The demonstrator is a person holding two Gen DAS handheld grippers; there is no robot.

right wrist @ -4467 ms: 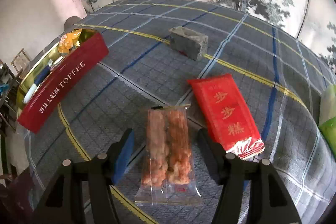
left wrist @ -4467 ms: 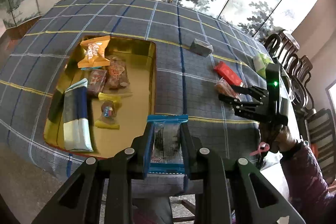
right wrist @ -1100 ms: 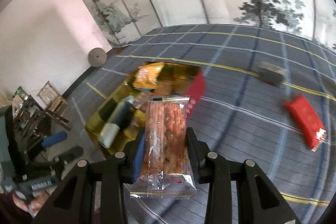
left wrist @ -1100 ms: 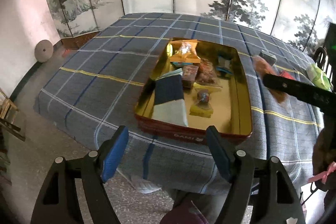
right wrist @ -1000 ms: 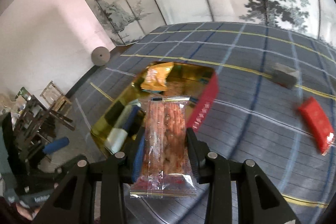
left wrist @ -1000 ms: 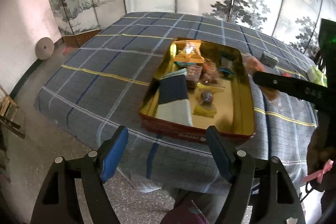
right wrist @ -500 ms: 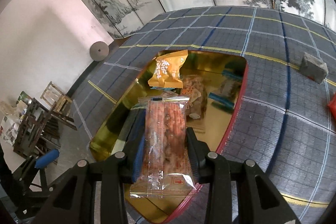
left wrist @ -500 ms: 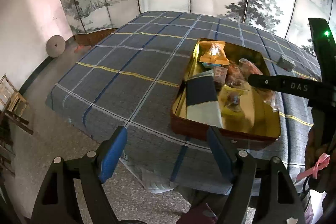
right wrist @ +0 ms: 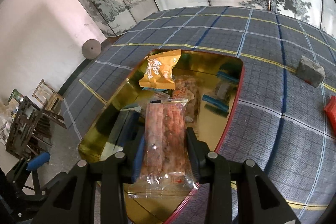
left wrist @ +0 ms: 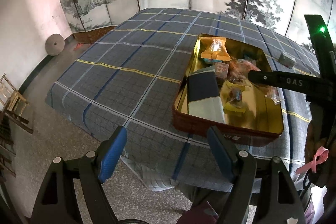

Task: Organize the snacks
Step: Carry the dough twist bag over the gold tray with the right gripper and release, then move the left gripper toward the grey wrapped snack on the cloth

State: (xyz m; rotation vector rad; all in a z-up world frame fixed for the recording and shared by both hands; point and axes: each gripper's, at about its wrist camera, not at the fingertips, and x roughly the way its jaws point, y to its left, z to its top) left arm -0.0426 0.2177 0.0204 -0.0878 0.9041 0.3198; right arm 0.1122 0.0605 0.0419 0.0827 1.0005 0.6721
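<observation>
Left wrist view
- Left claw [left wrist: 167, 152]: its blue-padded fingers are standing wide apart and carrying nothing, hanging off the near edge of the counter, probably keeping out of the other hand's way.
- Counter [left wrist: 134, 77]: a blue plaid cloth with yellow lines is covering it and draping over the near edge.
- Red-walled, gold-lined rectangular tin [left wrist: 226, 133]: it is sitting near the counter's front edge, serving as the collecting place for the snacks.
- Tin contents: an orange crinkled snack packet [left wrist: 215, 48] is lying at the far end and a navy-and-white flat packet [left wrist: 204, 96] along the left wall, leaving bare gold floor on the right for more.
- Right claw from outside: its black body is reaching over the tin; white letters on it are reading "DAS".
- Tin front wall: light lettering is showing, too blocked to read.

Right wrist view
- Right claw [right wrist: 166, 151]: it is clamping a clear wrapper of reddish-brown snack sticks [right wrist: 166, 133] by its long sides, holding it lengthwise above the tin's gold floor, seemingly ready to lower and release.
- Clear wrapper: a small red mark is showing near its lower seal, unreadable.
- Orange packet: white Chinese characters are printed on it, too distorted to read.
- Grey wrapped block [right wrist: 310, 72] and red flat packet [right wrist: 331, 111]: both are lying on the cloth right of the tin, likely awaiting collection.
</observation>
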